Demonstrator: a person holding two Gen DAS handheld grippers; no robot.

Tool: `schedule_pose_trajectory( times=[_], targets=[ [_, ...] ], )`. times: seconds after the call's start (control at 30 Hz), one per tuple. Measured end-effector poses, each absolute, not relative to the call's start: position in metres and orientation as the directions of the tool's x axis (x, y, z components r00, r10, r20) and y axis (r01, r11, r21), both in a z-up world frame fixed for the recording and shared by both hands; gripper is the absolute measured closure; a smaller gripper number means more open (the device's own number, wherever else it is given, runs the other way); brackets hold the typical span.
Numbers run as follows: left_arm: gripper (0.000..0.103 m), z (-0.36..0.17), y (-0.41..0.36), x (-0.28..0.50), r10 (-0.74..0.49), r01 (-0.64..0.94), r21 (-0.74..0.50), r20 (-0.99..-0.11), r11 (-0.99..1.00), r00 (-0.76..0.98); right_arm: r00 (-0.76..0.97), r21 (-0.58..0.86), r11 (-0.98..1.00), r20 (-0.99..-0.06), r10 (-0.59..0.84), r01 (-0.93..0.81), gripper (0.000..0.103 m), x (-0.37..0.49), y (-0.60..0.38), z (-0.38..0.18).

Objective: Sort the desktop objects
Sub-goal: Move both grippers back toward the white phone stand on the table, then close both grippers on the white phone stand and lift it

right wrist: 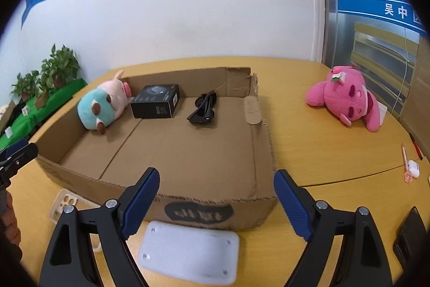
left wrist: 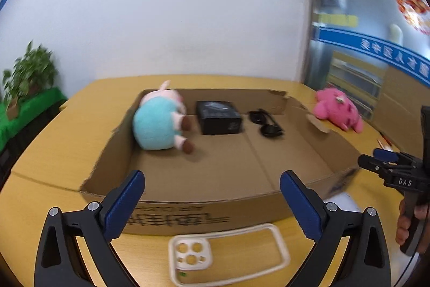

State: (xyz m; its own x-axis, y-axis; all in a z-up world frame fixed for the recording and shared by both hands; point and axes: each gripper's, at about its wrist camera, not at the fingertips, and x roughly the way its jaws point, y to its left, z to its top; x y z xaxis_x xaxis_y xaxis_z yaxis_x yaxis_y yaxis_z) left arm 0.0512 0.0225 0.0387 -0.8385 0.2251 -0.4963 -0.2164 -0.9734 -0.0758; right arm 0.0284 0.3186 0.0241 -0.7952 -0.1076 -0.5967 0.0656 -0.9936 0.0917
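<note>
Inside the shallow brown cardboard box (right wrist: 188, 147) on the yellow wooden worktop (right wrist: 322, 147), three things already lie along the far wall: a blue-and-pink plush pig (right wrist: 103, 105) at the left, a black rectangular carton (right wrist: 156, 101) beside it, and folded black sunglasses (right wrist: 203, 110) to the right of that. Sorting looks roughly half done. Outside the box, a cream-white phone case with camera cut-outs (left wrist: 228, 254) lies just beside the near wall, directly below the left gripper (left wrist: 212, 206), whose blue-padded jaws stand wide apart with nothing between them. A flat white rectangular plate with small corner holes (right wrist: 188, 252) lies near the box's front, below the right gripper (right wrist: 216, 203), also spread wide and empty. Farther right, well apart from the box, a bright pink plush animal (right wrist: 346, 98) rests on its side. Near the right edge lie a small white earbud case (right wrist: 412, 168), a pink pen-like item (right wrist: 406, 162), and a dark object (right wrist: 411, 233), partly cut off. These loose things appear still to be placed.
</note>
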Motion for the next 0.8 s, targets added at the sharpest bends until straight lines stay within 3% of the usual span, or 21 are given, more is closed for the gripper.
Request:
schedule_pose_trajectory(
  times=[0.1, 0.37, 0.5, 0.6, 0.8],
  targets=[
    [0.001, 0.040, 0.056, 0.059, 0.322, -0.330, -0.084, -0.533, -0.940, -0.782, -0.733, 0.205, -0.975, -0.650, -0.198, 0.082, 0.016, 0.044, 0.343, 0.016],
    [0.003, 0.000, 0.147, 0.052, 0.547, -0.525, -0.282, -0.700, -0.803, -0.460, -0.567, 0.292, -0.949, -0.764, -0.308, 0.122, 0.016, 0.059, 0.360, -0.031],
    [0.007, -0.021, 0.166, 0.038, 0.606, -0.500, -0.410, -0.723, -0.763, -0.333, -0.545, 0.270, -0.944, -0.771, -0.331, 0.191, 0.016, 0.052, 0.348, -0.035],
    [0.016, -0.039, 0.167, 0.018, 0.656, -0.410, -0.535, -0.710, -0.738, -0.255, -0.533, 0.266, -0.941, -0.776, -0.338, 0.209, 0.019, 0.039, 0.346, -0.040],
    [0.026, -0.053, 0.168, 0.010, 0.678, -0.362, -0.585, -0.699, -0.725, -0.227, -0.480, 0.332, -0.896, -0.759, -0.440, 0.297, 0.021, 0.023, 0.337, -0.047]
  ],
)
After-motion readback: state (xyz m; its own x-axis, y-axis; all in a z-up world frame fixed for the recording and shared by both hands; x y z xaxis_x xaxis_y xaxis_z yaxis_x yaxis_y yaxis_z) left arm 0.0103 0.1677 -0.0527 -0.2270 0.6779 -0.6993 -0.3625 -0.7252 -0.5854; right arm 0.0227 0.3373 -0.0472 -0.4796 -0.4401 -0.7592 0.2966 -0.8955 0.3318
